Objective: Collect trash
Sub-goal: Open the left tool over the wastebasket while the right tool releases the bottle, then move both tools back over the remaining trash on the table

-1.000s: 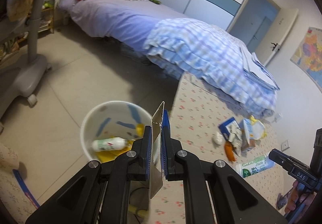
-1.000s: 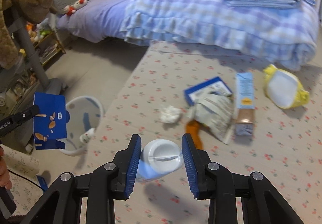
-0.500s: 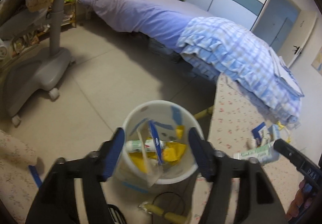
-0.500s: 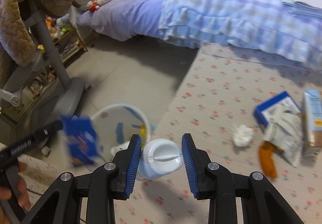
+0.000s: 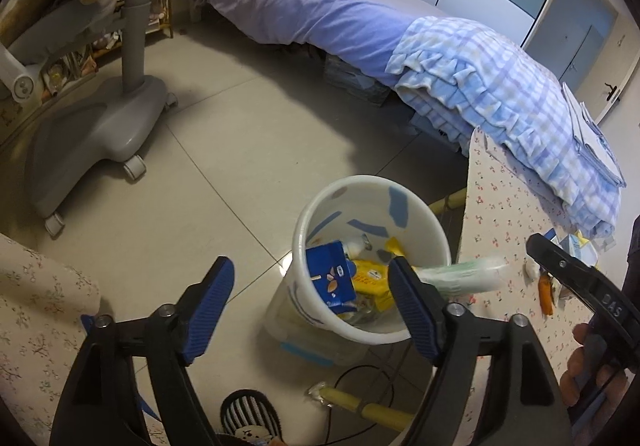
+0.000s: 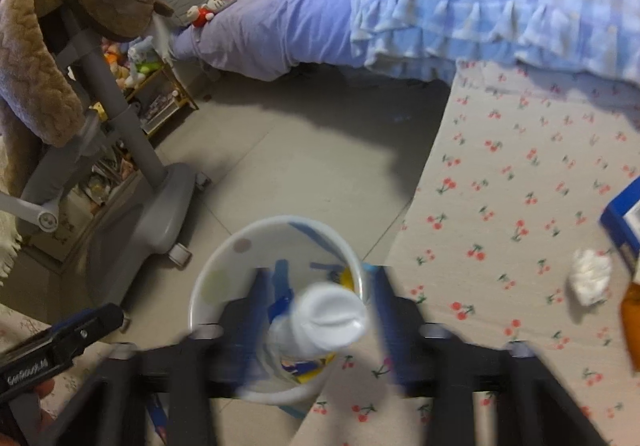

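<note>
I am looking down through two wrist cameras at a white trash bin (image 5: 372, 258) standing on a grey tiled floor (image 5: 224, 165), just beside a cherry-print mat (image 6: 520, 205). My left gripper (image 5: 310, 302) hangs over the near side of the bin with its blue-padded jaws opening wide and nothing between them. Inside the bin lie a blue snack box (image 5: 330, 278), tilted against the near wall, and yellow packaging (image 5: 370, 278) beside it. My right gripper (image 6: 320, 322) is over the bin too, badly blurred; its jaws are opening, and a white-capped tube (image 6: 320, 320) sits between them above the bin's mouth. The pads seem to stand clear of the tube, though the blur makes this hard to judge. In the left view the same pale green tube (image 5: 460, 274) reaches over the bin's right rim. Still lying on the mat, well apart from the bin, are a crumpled white tissue (image 6: 590, 276), an orange wrapper (image 6: 632, 318) and a blue carton (image 6: 624, 217) at the picture's right edge. A bed (image 5: 328, 9) with a checked blue quilt (image 5: 500, 85) fills the background.
</note>
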Tool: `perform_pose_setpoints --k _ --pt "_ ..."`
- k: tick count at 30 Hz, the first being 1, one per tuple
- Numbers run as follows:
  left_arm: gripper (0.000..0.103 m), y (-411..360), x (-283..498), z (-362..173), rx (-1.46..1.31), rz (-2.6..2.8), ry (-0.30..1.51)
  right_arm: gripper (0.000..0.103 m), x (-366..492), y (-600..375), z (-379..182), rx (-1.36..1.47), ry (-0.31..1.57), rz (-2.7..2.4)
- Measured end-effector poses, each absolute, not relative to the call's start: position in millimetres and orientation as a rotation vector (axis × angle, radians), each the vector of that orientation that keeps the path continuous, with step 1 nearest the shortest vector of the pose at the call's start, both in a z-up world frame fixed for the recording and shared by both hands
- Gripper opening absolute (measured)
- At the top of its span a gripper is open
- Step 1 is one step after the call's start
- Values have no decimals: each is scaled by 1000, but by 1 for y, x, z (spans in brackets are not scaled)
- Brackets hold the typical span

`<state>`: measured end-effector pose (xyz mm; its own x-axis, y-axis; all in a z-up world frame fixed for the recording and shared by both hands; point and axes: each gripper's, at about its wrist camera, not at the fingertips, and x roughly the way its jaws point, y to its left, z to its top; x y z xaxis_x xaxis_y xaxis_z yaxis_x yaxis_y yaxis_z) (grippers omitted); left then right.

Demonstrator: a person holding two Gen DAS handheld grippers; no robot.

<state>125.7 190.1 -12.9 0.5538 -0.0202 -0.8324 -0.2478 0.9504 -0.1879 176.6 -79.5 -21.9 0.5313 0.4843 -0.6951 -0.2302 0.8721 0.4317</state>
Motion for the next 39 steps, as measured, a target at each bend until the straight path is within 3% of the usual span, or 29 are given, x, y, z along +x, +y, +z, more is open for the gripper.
perform_pose_setpoints --k 9,31,39 --pt "88 180 124 -10 -296 122 986 83 168 -107 -15 315 911 364" --pt "89 113 133 -2 -258 37 1002 88 133 -231 18 323 885 166" --pt "96 81 138 -1 -211 9 1005 89 125 -272 22 336 889 106"
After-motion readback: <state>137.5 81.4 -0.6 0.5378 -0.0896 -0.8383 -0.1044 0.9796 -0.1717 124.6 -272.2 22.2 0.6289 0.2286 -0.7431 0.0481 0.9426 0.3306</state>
